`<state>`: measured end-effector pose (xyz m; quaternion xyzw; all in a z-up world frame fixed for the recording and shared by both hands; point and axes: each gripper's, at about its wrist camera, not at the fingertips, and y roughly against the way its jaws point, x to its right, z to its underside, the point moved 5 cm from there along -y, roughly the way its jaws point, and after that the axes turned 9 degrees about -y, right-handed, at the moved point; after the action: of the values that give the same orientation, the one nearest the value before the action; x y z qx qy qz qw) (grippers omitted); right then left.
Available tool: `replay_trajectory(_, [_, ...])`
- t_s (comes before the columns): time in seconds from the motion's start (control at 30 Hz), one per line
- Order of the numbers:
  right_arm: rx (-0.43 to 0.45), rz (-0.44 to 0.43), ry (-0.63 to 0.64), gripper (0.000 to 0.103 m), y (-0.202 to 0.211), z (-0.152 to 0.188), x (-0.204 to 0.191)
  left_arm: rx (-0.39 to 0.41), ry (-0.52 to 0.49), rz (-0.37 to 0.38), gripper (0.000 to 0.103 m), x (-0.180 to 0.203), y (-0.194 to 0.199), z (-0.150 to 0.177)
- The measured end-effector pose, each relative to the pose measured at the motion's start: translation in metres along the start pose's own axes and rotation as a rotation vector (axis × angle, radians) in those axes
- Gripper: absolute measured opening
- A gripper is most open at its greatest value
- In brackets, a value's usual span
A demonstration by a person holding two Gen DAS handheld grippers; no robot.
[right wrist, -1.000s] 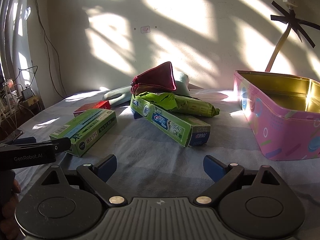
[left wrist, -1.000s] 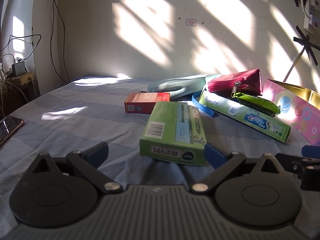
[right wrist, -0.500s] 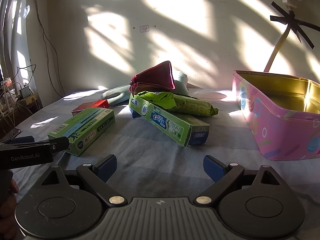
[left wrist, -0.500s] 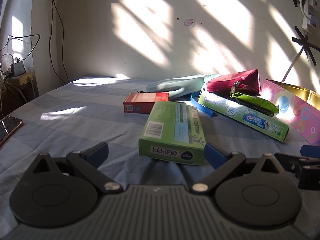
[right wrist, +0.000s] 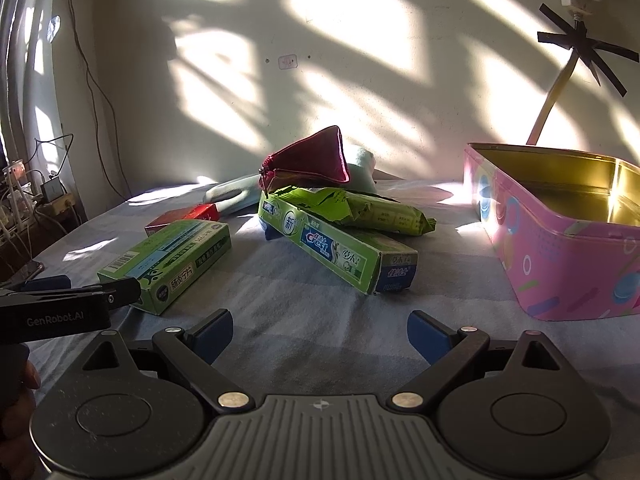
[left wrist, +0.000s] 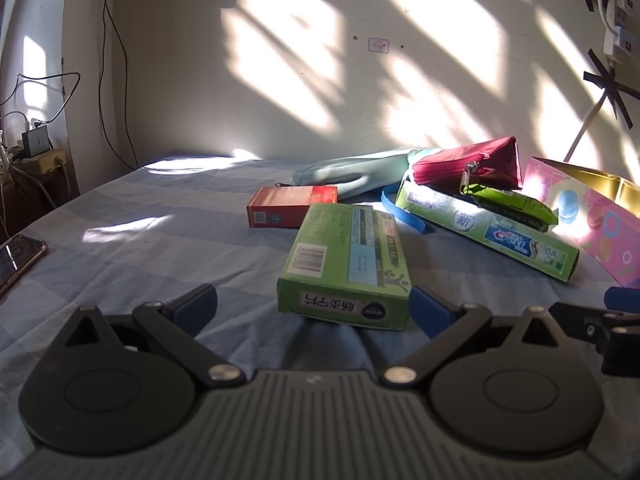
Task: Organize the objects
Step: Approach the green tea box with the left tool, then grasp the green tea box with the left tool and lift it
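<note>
A green medicine box [left wrist: 348, 266] lies on the blue bedsheet just ahead of my open left gripper [left wrist: 314, 306]; its near end sits close to the right finger. It also shows in the right wrist view [right wrist: 168, 262]. Behind it lie a red box [left wrist: 292, 211], a teal glove [left wrist: 356, 172], a Crest toothpaste box [left wrist: 488, 228] with a green wipes pack [left wrist: 508, 204] and a red pouch [left wrist: 468, 164] stacked on it. My right gripper [right wrist: 320, 338] is open and empty over bare sheet, short of the toothpaste box [right wrist: 340, 248]. An open pink tin [right wrist: 560, 236] stands at the right.
A phone [left wrist: 18, 256] lies at the bed's left edge. Cables and chargers [left wrist: 34, 140] hang at the left wall. A wall runs close behind the objects. The left gripper's body [right wrist: 60, 308] shows at the left of the right wrist view.
Both grippers have crept slightly forward toward the objects. Both stay open and nothing on the bed has moved.
</note>
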<state>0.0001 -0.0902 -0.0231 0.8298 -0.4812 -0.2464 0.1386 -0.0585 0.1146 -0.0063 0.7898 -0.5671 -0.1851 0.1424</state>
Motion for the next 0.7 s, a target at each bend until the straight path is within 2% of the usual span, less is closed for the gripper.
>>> replay_trajectory(0.1, [0.011, -0.012, 0.022, 0.093, 0.003, 0.001, -0.004, 0.059, 0.033, 0.053, 0.103, -0.008, 0.015, 0.001])
replay_trajectory(0.2, [0.017, -0.078, 0.066, 0.095, 0.01, 0.001, -0.013, 0.034, 0.047, 0.078, 0.103, -0.025, 0.022, 0.002])
replay_trajectory(0.33, [-0.067, -0.175, 0.118, 0.095, 0.0, 0.002, -0.039, 0.007, 0.11, 0.13, 0.103, -0.057, 0.021, -0.015])
replay_trajectory(0.47, [-0.07, -0.228, 0.211, 0.094, -0.019, -0.005, -0.073, -0.028, 0.081, 0.209, 0.102, -0.059, 0.0, -0.032])
replay_trajectory(0.63, [-0.178, -0.263, 0.224, 0.094, -0.061, -0.009, -0.096, -0.125, 0.092, 0.363, 0.087, -0.047, -0.042, -0.035])
replay_trajectory(0.7, [-0.215, -0.28, 0.231, 0.093, -0.074, -0.008, -0.103, -0.152, 0.095, 0.385, 0.077, -0.044, -0.055, -0.033])
